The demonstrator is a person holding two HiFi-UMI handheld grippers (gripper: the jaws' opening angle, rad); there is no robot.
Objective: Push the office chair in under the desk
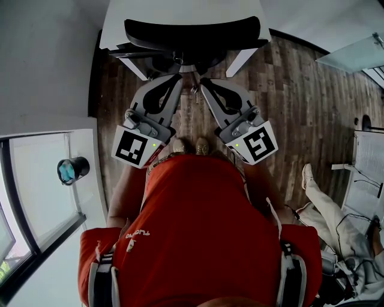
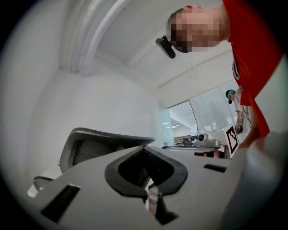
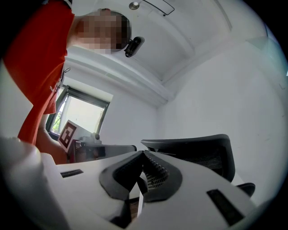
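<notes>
Head view: steeply down on the white desk (image 1: 180,12) at the top, with the black office chair (image 1: 192,33) pushed in at the desk's near edge. Backrest (image 1: 192,29) overlapping that edge, base between the desk legs. Just below, left gripper (image 1: 178,78) and right gripper (image 1: 204,81) side by side, tips angled inward toward the back of the chair and close to it; contact impossible to read from here. Marker cubes back toward a red shirt (image 1: 198,216), shoes (image 1: 192,146) between them on the wooden floor (image 1: 288,90). Only here: the desk top, the floor, and another person's leg (image 1: 324,204) at the right.

Left gripper view: along the left gripper (image 2: 145,149), jaws pressed together tip to tip, nothing between them. Beyond, at the left, the upright mesh backrest (image 2: 90,146) from the side, which the overhead look flattens. At the right, the other gripper's marker cube (image 2: 231,140).

Right gripper view: along the right gripper (image 3: 143,153), jaws likewise together and empty. Backrest (image 3: 198,152) rising at the right. At the left, a bright window (image 3: 83,112) found in no other view, and the left gripper's marker cube (image 3: 67,134).
</notes>
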